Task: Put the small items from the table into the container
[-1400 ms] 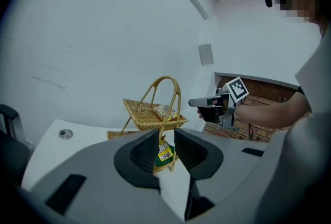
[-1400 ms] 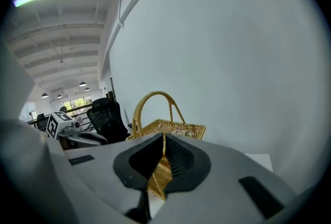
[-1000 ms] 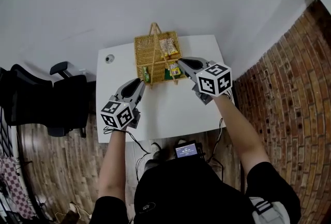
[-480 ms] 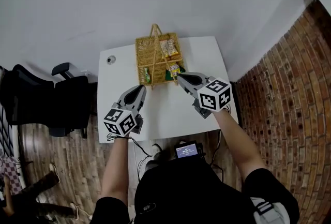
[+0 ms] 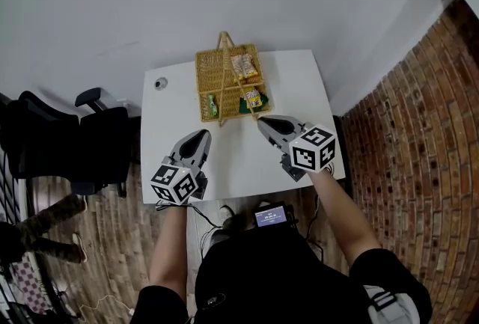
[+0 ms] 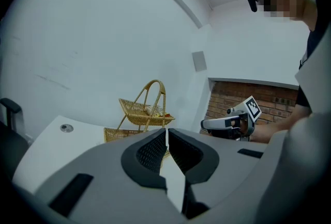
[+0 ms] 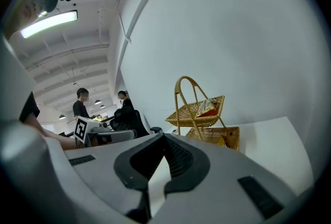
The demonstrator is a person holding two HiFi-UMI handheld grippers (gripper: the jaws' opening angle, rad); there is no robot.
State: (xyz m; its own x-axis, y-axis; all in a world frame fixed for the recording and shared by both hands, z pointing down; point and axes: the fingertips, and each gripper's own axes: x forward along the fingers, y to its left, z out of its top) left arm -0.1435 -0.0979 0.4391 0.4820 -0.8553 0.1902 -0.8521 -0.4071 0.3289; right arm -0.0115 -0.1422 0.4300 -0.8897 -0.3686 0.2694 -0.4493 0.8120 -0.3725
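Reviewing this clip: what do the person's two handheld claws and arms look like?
The left claw and right claw are grey plastic, tapering to a point, with black ribbed pads inside. Each carries a white cube with black square markers. The person wears a black short-sleeved top.

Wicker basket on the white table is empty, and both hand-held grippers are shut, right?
Not empty: the head view shows snack packets in the wicker basket on the white table. The left hand-held gripper and right hand-held gripper are shut.
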